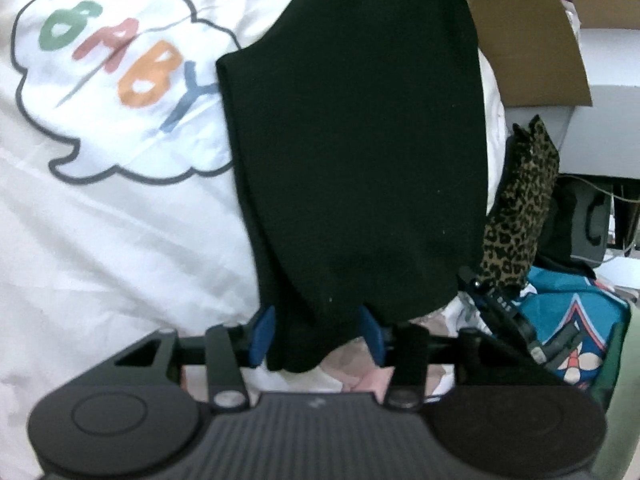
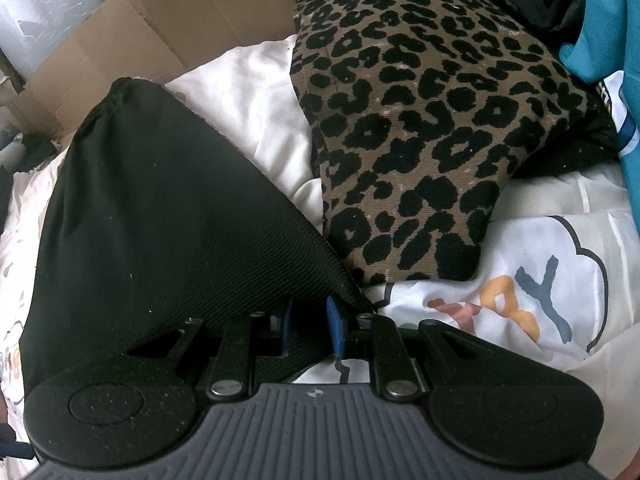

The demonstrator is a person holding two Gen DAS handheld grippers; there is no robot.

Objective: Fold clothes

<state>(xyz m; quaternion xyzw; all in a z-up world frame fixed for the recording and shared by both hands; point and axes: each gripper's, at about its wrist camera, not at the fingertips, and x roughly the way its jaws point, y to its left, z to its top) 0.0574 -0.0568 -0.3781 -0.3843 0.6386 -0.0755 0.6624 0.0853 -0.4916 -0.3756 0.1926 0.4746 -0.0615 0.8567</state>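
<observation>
A black garment (image 1: 352,140) lies folded on a white bed cover (image 1: 120,240) printed with the word BABY. In the left wrist view its near corner hangs between the blue pads of my left gripper (image 1: 318,334). Those jaws stand wide apart and do not press the thin cloth. In the right wrist view the black garment (image 2: 160,220) rises in a taut fold from my right gripper (image 2: 310,328). The right gripper's blue pads (image 2: 335,330) sit close together, shut on the garment's other corner. A leopard-print garment (image 2: 420,140) lies folded just beyond it.
A flattened cardboard box (image 1: 528,40) stands behind the black garment, with a grey case beside it. The leopard-print garment (image 1: 520,208) and a teal patterned cloth (image 1: 572,320) lie to the right. The bed cover (image 2: 520,280) stretches off to the left in the left wrist view.
</observation>
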